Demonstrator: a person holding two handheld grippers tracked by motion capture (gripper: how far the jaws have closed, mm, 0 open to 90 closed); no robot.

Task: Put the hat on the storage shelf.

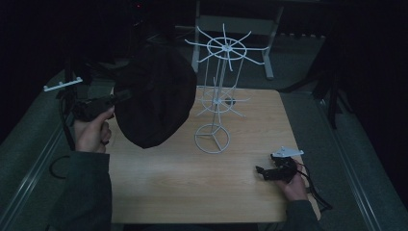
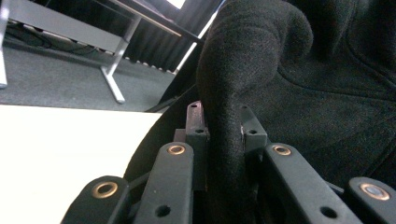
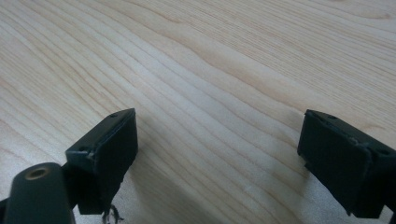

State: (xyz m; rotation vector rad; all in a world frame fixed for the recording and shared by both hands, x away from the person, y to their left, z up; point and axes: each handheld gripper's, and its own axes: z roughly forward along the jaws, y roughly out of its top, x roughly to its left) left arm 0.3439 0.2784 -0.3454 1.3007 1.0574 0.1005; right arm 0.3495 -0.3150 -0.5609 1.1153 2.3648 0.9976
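Note:
A black fabric piece (image 1: 154, 96), maybe a hat or bag, hangs above the left part of the wooden table (image 1: 192, 187). My left gripper (image 1: 117, 96) is shut on a fold of its edge. In the left gripper view the thick black fabric (image 2: 303, 93) is pinched between the jaws of my left gripper (image 2: 224, 128). A white wire display stand (image 1: 219, 96) with spoke-like hooks rises at the table's middle, just right of the fabric. My right gripper (image 1: 263, 171) lies low at the table's right front. In the right gripper view the right gripper (image 3: 219, 154) stands open over bare wood.
A grey metal-framed bench (image 1: 235, 24) stands behind the table on the dark floor. A black cable (image 1: 315, 190) trails from the right gripper near the table's right edge. A metal rail (image 1: 29, 173) runs along the left side.

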